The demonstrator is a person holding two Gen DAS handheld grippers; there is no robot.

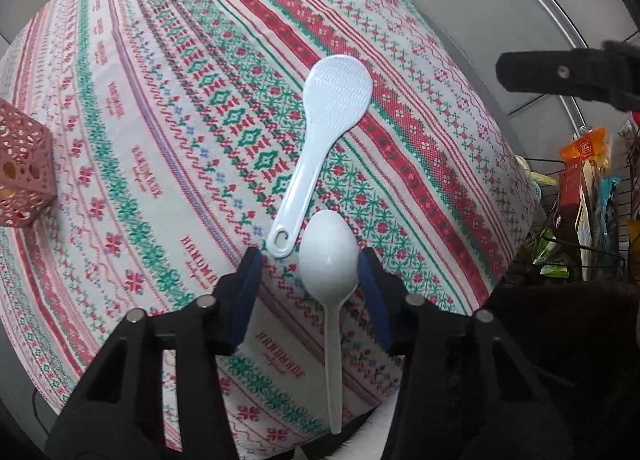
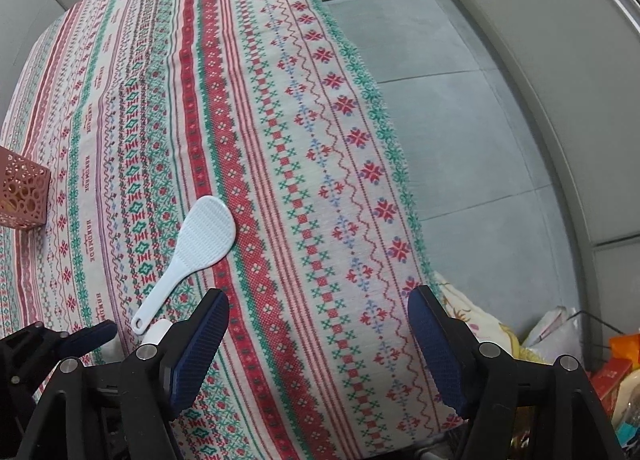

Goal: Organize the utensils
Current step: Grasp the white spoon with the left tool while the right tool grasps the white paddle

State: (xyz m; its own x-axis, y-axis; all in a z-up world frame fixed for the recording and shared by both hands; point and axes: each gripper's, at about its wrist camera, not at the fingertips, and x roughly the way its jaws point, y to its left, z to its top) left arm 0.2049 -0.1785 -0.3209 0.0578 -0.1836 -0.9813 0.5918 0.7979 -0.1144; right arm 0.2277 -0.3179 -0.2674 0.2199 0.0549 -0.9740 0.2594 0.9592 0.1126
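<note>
Down close, the left gripper [image 1: 310, 272] is straddling the white spoon's [image 1: 330, 260] bowl, jaws spread, pads apparently not pinching it. Just beyond, the rice paddle [image 1: 320, 127] is lying flat on the patterned tablecloth [image 1: 160, 139]. Alongside, the right gripper [image 2: 320, 324] is hanging wide open, holding nothing.

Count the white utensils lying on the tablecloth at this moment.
2. The rice paddle lies mid-cloth; the spoon lies just beside the paddle's handle end, its bowl between the left gripper jaws. Others may sit hidden inside the pink holder.
</note>
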